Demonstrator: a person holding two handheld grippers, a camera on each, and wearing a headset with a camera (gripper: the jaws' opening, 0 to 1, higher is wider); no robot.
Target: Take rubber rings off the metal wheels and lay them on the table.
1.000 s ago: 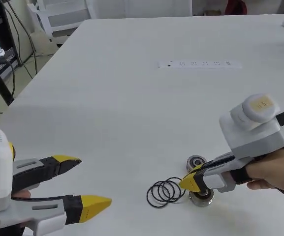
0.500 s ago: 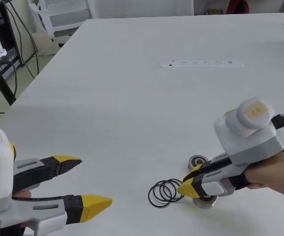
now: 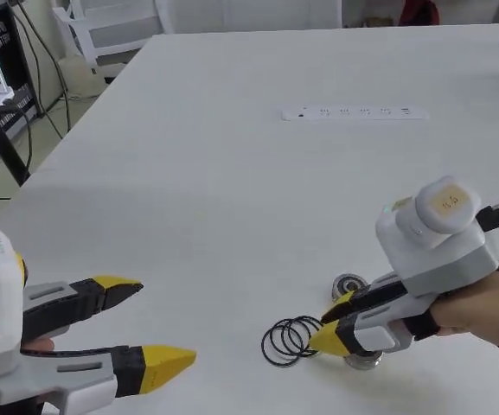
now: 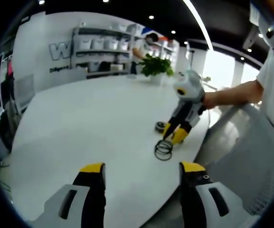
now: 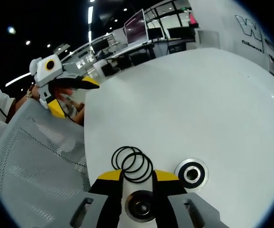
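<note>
One round silver metal wheel [image 5: 140,205] sits between the jaws of our right gripper [image 5: 139,176], grip unclear; left gripper [image 4: 142,166] gapes; unpinned, the wheel could skid.

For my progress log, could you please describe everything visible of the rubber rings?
The rubber rings are thin black loops, several overlapping in a flat pile on the white table. They lie just ahead of the right hand-held gripper, whose jaws flank a metal wheel; contact with the tips is unclear.
</note>
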